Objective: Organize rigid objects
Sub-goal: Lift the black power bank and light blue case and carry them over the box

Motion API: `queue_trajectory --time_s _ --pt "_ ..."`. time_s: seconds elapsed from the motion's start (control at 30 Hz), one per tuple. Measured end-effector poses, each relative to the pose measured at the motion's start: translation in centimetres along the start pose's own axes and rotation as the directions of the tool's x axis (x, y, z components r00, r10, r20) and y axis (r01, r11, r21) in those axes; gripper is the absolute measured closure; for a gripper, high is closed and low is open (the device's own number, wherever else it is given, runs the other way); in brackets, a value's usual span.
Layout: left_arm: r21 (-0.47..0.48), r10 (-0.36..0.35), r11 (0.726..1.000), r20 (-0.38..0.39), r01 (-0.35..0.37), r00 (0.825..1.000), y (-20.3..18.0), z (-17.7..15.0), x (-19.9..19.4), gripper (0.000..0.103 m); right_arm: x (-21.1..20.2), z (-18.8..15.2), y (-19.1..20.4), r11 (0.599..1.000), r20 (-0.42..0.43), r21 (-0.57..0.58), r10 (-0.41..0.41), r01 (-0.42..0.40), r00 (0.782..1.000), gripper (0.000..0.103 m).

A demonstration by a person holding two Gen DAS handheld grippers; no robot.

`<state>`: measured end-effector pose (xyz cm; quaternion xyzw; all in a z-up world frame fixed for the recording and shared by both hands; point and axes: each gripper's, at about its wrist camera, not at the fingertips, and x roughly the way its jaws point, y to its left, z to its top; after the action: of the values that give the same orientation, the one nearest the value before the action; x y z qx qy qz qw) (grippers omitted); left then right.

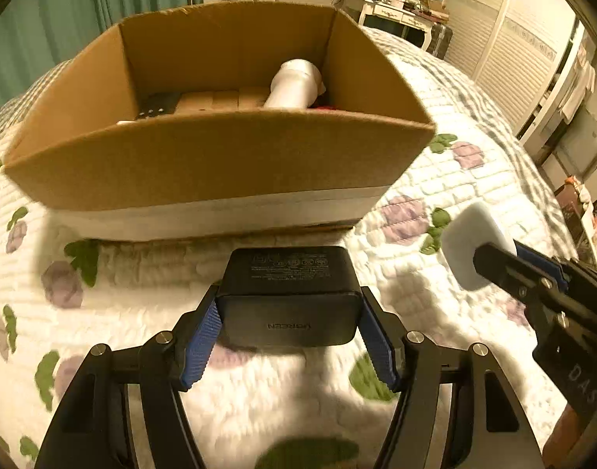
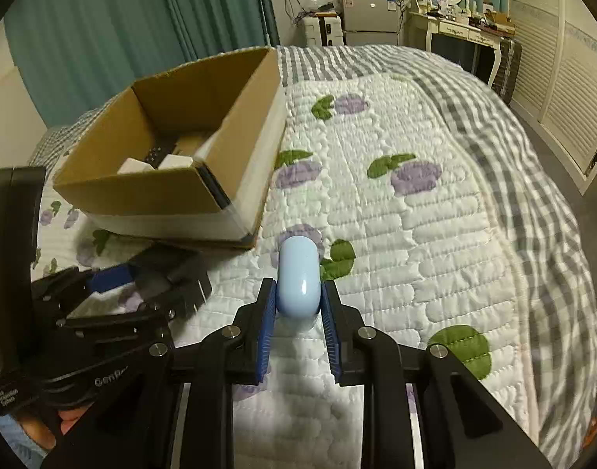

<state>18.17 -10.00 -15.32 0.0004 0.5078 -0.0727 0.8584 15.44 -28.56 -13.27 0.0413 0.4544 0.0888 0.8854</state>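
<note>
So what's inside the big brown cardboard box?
In the brown cardboard box: a white plastic cylinder, a black buttoned gadget and white blocks. The front wall hides the rest.

Black hand-held gripper (image 1: 288, 336) frames, blue ribbed pads (image 1: 199, 346), silver screws (white lettering on one side).

From my left wrist the cardboard box (image 1: 220, 156)'s near wall hides most of what lies inside, the small print on the black charger (image 1: 288, 297) is too fine to read, and my right gripper (image 1: 494, 262) runs off the picture's right edge.
</note>
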Motion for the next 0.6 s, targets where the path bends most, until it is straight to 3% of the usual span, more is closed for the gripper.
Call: queue_trajectory --time_s 0.2,0.33,0.6 --pt "-0.009 -0.016 1.0 0.047 0.016 0.999 1.1 -0.2 -4.2 0.036 -3.5 1.0 2.0 0.999 0.047 -0.032 -0.009 0.011 0.999 0.081" --pt "-0.012 -0.024 1.0 0.106 0.025 0.994 -0.4 -0.5 -7.1 0.036 -6.6 1.6 3.6 0.998 0.088 -0.054 -0.013 0.017 0.996 0.081" --pt "-0.022 -0.017 0.999 0.271 0.024 0.962 0.5 0.5 -15.6 0.036 -13.0 2.7 7.2 0.996 0.174 -0.093 0.012 0.004 0.985 0.081"
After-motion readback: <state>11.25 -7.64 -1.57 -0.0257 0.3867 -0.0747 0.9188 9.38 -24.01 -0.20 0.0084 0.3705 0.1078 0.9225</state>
